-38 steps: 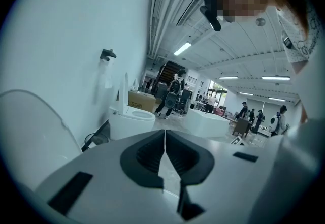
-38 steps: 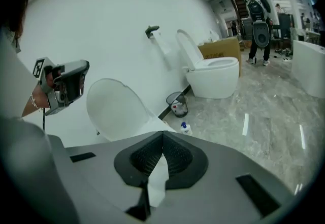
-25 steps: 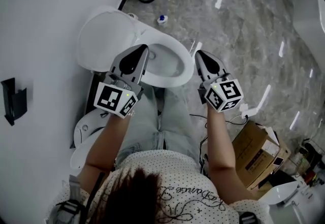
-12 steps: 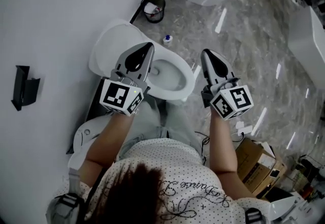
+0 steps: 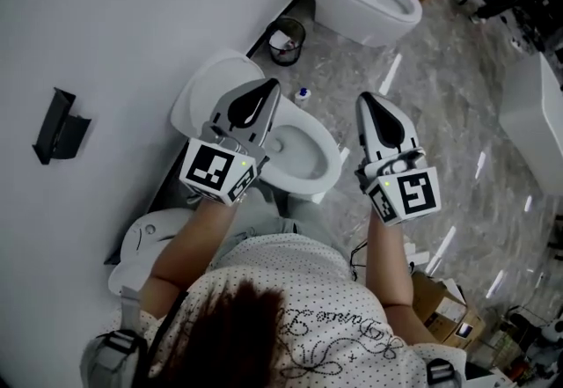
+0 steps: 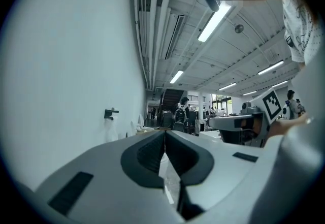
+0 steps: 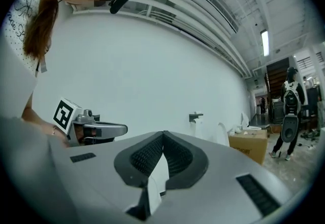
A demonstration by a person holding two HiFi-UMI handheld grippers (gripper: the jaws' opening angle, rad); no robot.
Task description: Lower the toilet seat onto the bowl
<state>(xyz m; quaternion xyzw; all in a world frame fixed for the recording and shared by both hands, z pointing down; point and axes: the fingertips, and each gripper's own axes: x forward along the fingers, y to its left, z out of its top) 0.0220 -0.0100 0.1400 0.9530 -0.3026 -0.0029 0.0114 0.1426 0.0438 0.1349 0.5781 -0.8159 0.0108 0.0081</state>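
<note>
Left gripper [image 5: 268,89]: jaws fully shut, nothing held; it has lifted clear of the toilet over the last second. Toilet seat [image 5: 331,151] appears to lie flat on the bowl [image 5: 306,193], below and between the grippers, with the lid [image 5: 211,87] upright at the wall [image 5: 106,25]. Right gripper [image 5: 367,103]: jaws shut, empty, likewise raised. Reads as withdrawal; lowering probably done. No brand legible; the cubes [image 5: 218,171] bear only square markers, and the shirt [image 5: 290,289] script is unreadable.
</note>
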